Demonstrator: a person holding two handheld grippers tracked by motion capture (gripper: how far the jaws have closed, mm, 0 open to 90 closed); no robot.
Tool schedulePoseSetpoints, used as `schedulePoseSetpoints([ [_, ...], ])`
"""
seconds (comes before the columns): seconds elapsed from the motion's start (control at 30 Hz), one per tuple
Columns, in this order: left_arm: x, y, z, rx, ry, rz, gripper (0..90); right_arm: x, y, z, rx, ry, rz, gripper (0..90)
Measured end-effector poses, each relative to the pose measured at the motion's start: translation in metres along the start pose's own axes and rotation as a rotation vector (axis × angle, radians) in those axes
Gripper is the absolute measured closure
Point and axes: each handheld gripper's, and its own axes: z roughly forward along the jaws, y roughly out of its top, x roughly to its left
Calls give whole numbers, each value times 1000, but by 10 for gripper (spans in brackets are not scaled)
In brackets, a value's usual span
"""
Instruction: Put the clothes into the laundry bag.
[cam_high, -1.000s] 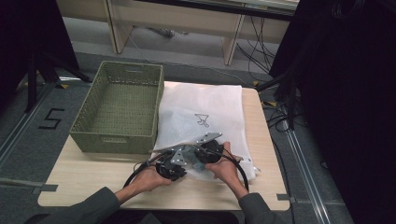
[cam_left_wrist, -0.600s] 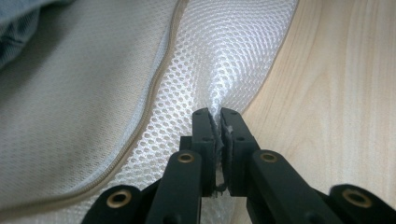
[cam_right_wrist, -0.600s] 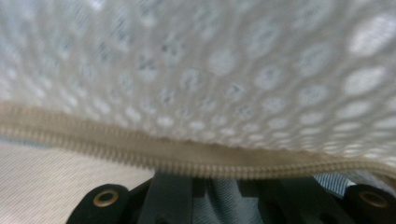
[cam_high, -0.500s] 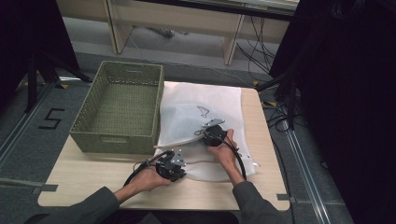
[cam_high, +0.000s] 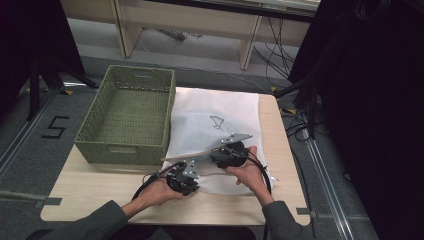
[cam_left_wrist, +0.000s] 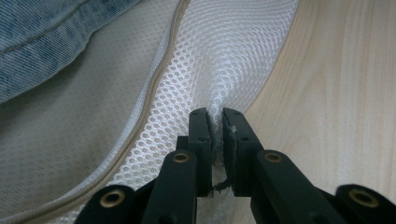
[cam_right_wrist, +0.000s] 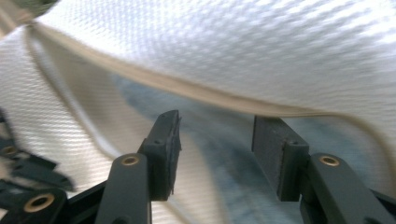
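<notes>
A green woven basket (cam_high: 127, 117) is sitting empty on the pale wooden tabletop (cam_high: 100, 192), and black cables (cam_high: 282, 47) are lying on the floor behind.

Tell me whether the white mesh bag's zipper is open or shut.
Open. In the left gripper view the mesh bag gapes along its zipper, showing blue denim inside.
</notes>
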Motion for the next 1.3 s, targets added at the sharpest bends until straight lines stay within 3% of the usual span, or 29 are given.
schedulePoseSetpoints([
  [0.07, 0, 0, 0, -1, 0, 1, 818, 10, 2, 8, -38, 14, -34, 537],
  [0.27, 1, 0, -1, 6, -1, 15, 816, 18, 6, 39, -12, -12, -59, 491],
  [0.33, 1, 0, 0, 1, -11, 11, 817, 20, 5, 50, 14, -26, -58, 518],
  [0.37, 0, 0, 0, -2, -6, 9, 817, 19, 4, 53, 42, -43, -55, 578],
  [0.43, 0, 0, 0, -4, -4, 7, 821, 14, 3, 59, 58, -61, -60, 713],
  [0.47, 1, 0, 0, -1, -4, 30, 826, 10, 1, 63, 35, -84, -42, 713],
  [0.5, 2, 1, -2, 17, -5, 59, 831, 6, 2, 63, 46, -88, -45, 808],
  [0.57, 1, 1, -1, 23, -6, 53, 838, 2, 6, 66, 26, -132, -36, 834],
  [0.6, 1, 1, -1, 23, -6, 53, 843, 2, 6, 66, 26, -132, -36, 834],
  [0.67, 0, 1, -1, 23, -4, 67, 846, -6, 9, 69, 23, -178, -59, 842],
  [0.73, 0, 1, -2, 25, -5, 70, 847, -24, 15, 76, 10, -250, -20, 841],
  [0.8, 0, 1, -2, 25, -3, 71, 846, -28, 15, 77, 10, -259, 5, 839],
  [0.83, 0, 1, -2, 27, -5, 73, 846, -39, 14, 77, -2, -265, 11, 823],
  [1.0, 0, 1, -2, 28, -16, 51, 834, -40, 13, 61, -24, -198, 52, 746],
  [1.03, -1, 1, -2, 27, -17, 44, 830, -35, 14, 52, -13, -123, 99, 681],
  [1.1, -1, 1, -2, 26, -16, 43, 823, -27, 13, 41, -42, -103, 52, 655],
  [1.13, -1, 1, -2, 26, -16, 43, 818, -27, 13, 41, -42, -103, 52, 655],
  [1.17, -1, 1, -2, 26, -16, 45, 817, -22, 14, 27, -20, -76, 33, 641],
  [1.2, -1, 1, -2, 26, -16, 45, 815, -22, 14, 27, -20, -76, 33, 641],
  [1.23, -1, 1, -2, 26, -16, 48, 812, -18, 13, 11, -32, -59, 39, 626],
  [1.27, -1, 1, -2, 26, -16, 51, 808, -16, 12, 6, -56, -59, 36, 618],
  [1.3, -1, 1, -2, 27, -18, 51, 802, -15, 12, -2, -38, -49, 31, 611],
])
